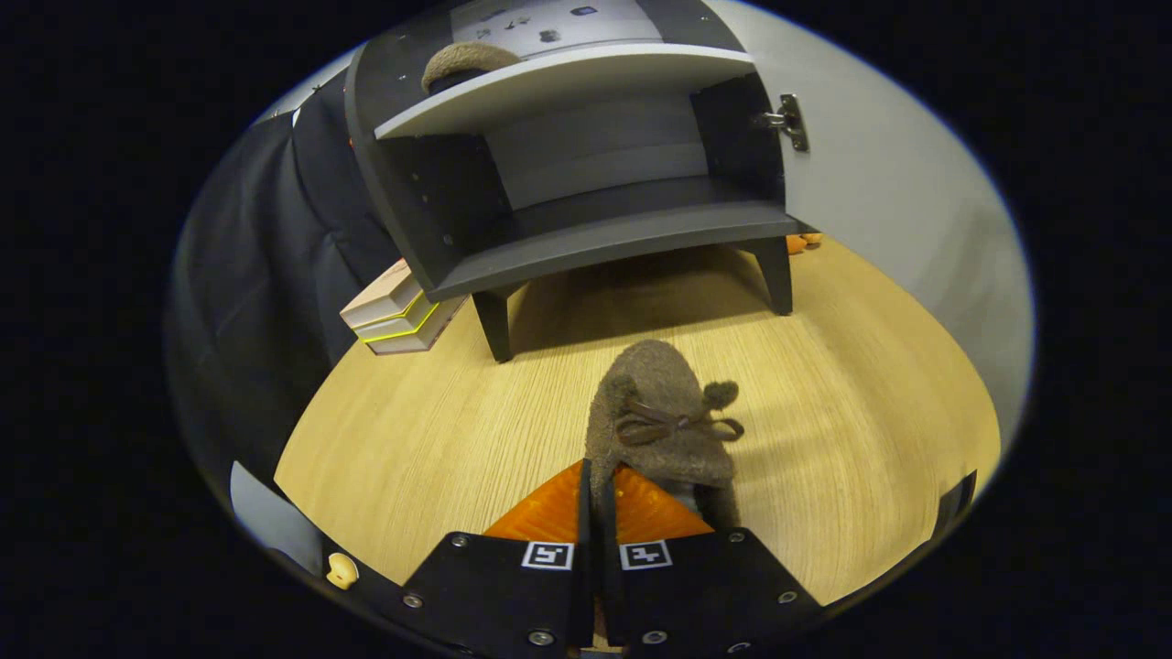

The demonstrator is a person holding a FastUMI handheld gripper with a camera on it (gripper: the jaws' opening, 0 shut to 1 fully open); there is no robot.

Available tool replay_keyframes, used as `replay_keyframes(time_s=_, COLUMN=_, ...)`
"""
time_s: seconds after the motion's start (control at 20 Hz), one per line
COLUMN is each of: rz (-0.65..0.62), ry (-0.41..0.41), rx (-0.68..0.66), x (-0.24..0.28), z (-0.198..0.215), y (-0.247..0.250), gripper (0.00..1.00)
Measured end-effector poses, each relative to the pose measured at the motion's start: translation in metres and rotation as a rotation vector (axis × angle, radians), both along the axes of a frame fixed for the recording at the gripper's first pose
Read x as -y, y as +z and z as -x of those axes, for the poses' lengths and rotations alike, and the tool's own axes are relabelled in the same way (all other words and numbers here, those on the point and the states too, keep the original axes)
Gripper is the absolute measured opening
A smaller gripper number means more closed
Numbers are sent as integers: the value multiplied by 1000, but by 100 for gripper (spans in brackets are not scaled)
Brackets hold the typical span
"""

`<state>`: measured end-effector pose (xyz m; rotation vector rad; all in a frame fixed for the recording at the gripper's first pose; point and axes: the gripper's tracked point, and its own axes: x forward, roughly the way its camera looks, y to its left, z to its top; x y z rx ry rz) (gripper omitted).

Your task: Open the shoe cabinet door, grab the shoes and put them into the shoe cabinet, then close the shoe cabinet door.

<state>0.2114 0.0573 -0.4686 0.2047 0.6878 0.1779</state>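
Shoe (661,416) is pinched at its heel edge by the gripper (597,499), both fingers clamped on it, hanging low in front of the shoe cabinet (586,233). Door's open. Lift it over the bottom shelf lip, push deep, then let go.

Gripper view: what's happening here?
A person's handheld gripper is shut on the edge of a brown fuzzy shoe with a bow, holding it over the wooden floor. Ahead, the shoe cabinet stands with its door open. A second brown shoe already sits on its upper shelf; the lower shelf looks free.
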Motion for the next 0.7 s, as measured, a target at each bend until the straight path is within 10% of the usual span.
replay_keyframes(time_s=0.7, rz=21, ry=-4, rx=256, x=8, z=0, y=201, gripper=4)
